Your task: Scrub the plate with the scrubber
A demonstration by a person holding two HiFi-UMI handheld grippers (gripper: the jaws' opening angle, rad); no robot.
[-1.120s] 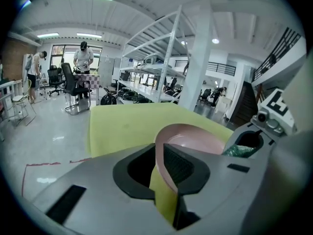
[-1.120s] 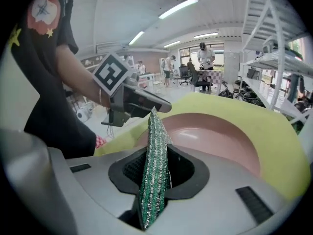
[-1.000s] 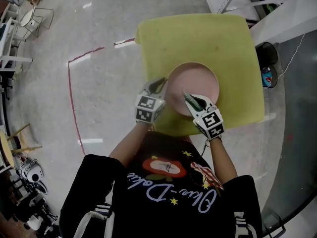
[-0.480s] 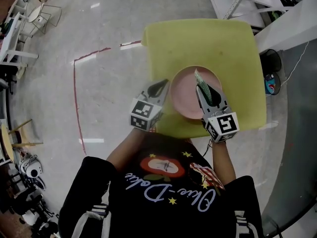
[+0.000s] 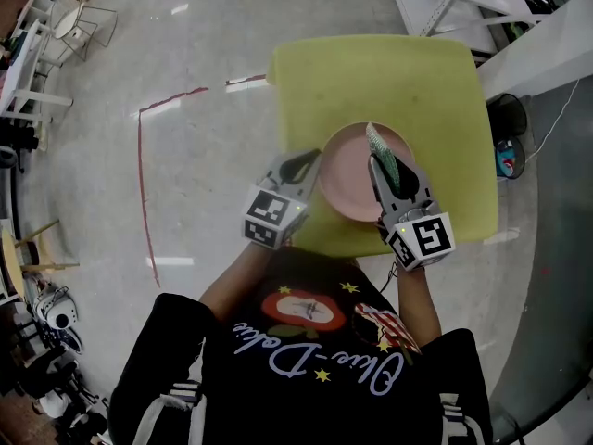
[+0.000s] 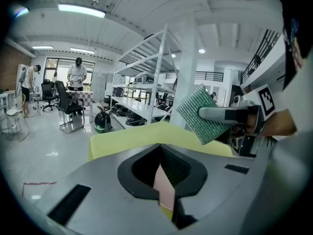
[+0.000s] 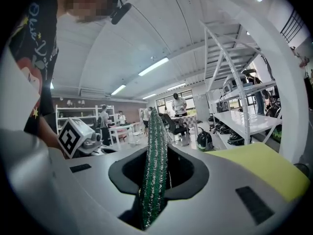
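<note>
**So: one table, one plate, two grippers, one scrubber**

Counted from largest to smallest, the scene holds one yellow-green table, one round pink plate, two grippers each carrying one marker cube, and one green scrubber.

The plate lies over the near half of the table, close to the person. The left gripper comes in at the plate's left rim. Its jaws are drawn together on that rim, with a thin pink sliver pinched between the pads. The right gripper reaches over the plate from the near side, its jaws clamped on the scrubber. The scrubber stands edge-on between the pads and sticks out past the fingertips, over the far part of the plate.

Only the head view shows the whole plate and both grippers at once. It cannot show whether the plate rests on the table or is raised off it.

Only the left gripper view shows the scrubber's broad, glittery face. There the scrubber is held up in the air, tilted, clear of the tabletop. That view also takes in white shelving racks and two people far off.

The right gripper view shows the scrubber only as a narrow green strip. It has the left gripper's cube at its left, the table's corner at its right, and several people beyond.
</note>
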